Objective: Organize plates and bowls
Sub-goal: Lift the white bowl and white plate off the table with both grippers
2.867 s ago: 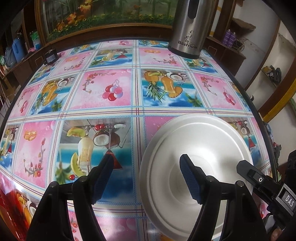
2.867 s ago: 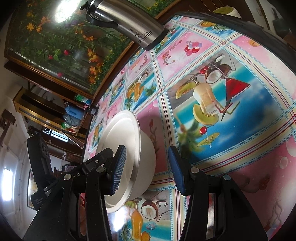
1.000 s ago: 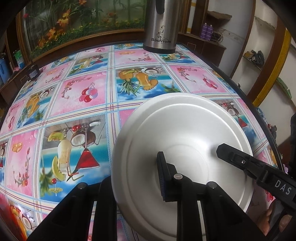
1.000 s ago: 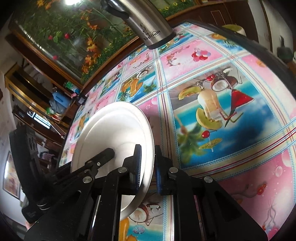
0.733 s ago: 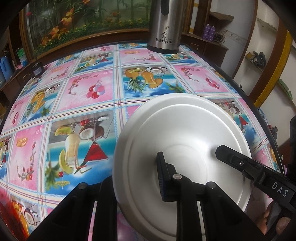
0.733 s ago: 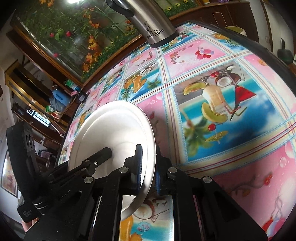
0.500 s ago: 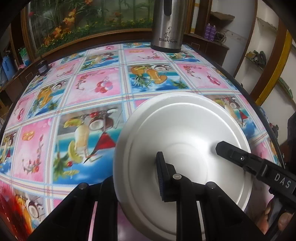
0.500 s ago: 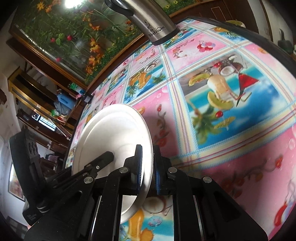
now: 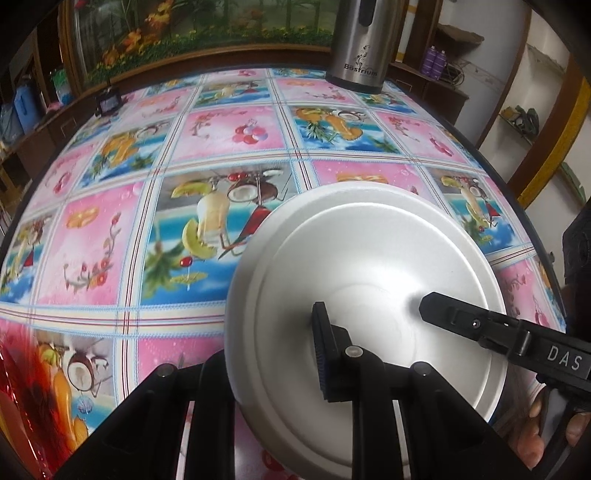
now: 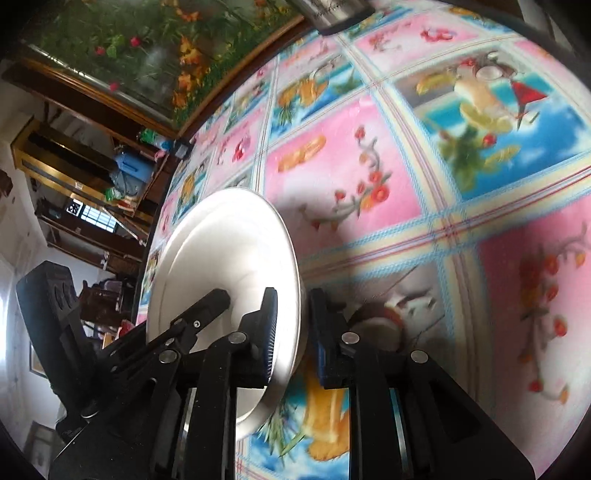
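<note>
A white bowl-shaped plate (image 9: 369,258) is held above the colourful fruit-print tablecloth (image 9: 147,192). My left gripper (image 9: 273,354) is shut on its near rim: one blue-padded finger (image 9: 323,350) lies inside, the other is hidden under the rim. My right gripper (image 10: 293,328) is shut on the opposite rim of the same plate (image 10: 229,251), seen edge-on. The right gripper's black finger also shows in the left wrist view (image 9: 480,328), reaching in from the right.
A steel thermos flask (image 9: 364,44) stands at the table's far edge. A small dark object (image 9: 109,103) lies at the far left edge. A wooden-framed flower panel (image 9: 184,33) runs behind the table. Shelves (image 10: 92,166) stand beyond the table's side.
Both grippers closed on the plate's rim and lifted it. Over the last second they have carried it leftward across the tablecloth, still held.
</note>
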Demonstrator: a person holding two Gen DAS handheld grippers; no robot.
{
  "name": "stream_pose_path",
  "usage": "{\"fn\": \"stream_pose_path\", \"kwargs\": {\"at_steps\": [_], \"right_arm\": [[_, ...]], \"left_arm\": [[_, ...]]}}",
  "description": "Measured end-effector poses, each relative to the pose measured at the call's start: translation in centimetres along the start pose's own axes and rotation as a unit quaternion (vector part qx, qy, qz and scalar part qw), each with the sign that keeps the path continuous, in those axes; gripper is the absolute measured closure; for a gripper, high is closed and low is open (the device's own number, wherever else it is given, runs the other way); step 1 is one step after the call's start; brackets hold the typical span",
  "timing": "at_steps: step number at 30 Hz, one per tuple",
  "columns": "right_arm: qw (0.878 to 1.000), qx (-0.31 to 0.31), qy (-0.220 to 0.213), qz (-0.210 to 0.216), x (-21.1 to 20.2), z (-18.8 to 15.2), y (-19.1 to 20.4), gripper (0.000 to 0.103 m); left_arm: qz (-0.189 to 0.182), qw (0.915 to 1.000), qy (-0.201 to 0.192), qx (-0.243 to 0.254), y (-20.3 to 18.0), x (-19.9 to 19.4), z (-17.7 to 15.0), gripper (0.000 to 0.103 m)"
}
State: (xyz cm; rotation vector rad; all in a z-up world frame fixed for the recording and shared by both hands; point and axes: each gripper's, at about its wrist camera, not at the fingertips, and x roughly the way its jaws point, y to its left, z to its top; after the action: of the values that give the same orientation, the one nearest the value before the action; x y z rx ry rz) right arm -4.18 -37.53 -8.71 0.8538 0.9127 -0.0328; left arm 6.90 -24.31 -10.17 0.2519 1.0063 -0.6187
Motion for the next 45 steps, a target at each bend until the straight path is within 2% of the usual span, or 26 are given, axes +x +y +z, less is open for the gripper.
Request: {"fn": "stream_pose_path", "kwargs": {"at_steps": [4,8,11,13,16,24,45], "right_arm": [[0.999,0.0,0.028,-0.025,0.1,0.4,0.9,0.087],[1.0,0.001,0.015,-0.022,-0.6,0.4,1.4,0.084],[1.0,0.015,0.012,-0.005,-1.0,0.4,1.3,0.084],[1.0,0.015,0.003,-0.012,-1.2,0.4,1.4,0.084],[1.0,0.022,-0.004,-0.008,-1.2,0.1,1.4,0.09],[1.0,-0.009,-0.021,-0.02,-1.2,-0.9,2.9,0.093],[0.999,-0.025,-0.021,0.019,-1.2,-3.1,5.8,0.092]], "left_arm": [[-0.005,1.0,0.004,-0.004,0.2,0.0,-0.3,0.083],[-0.004,0.9999,0.005,-0.008,0.6,-0.1,-0.4,0.084],[-0.002,1.0,0.004,-0.007,0.9,-0.2,-0.5,0.084],[0.0,1.0,0.004,-0.006,1.0,-0.3,-0.6,0.084],[0.004,1.0,0.004,-0.003,1.0,-0.5,-0.9,0.084],[0.011,0.9999,0.002,-0.011,2.2,-1.2,-1.8,0.083],[0.036,0.9987,-0.036,-0.009,4.4,-5.0,-3.7,0.083]]}}
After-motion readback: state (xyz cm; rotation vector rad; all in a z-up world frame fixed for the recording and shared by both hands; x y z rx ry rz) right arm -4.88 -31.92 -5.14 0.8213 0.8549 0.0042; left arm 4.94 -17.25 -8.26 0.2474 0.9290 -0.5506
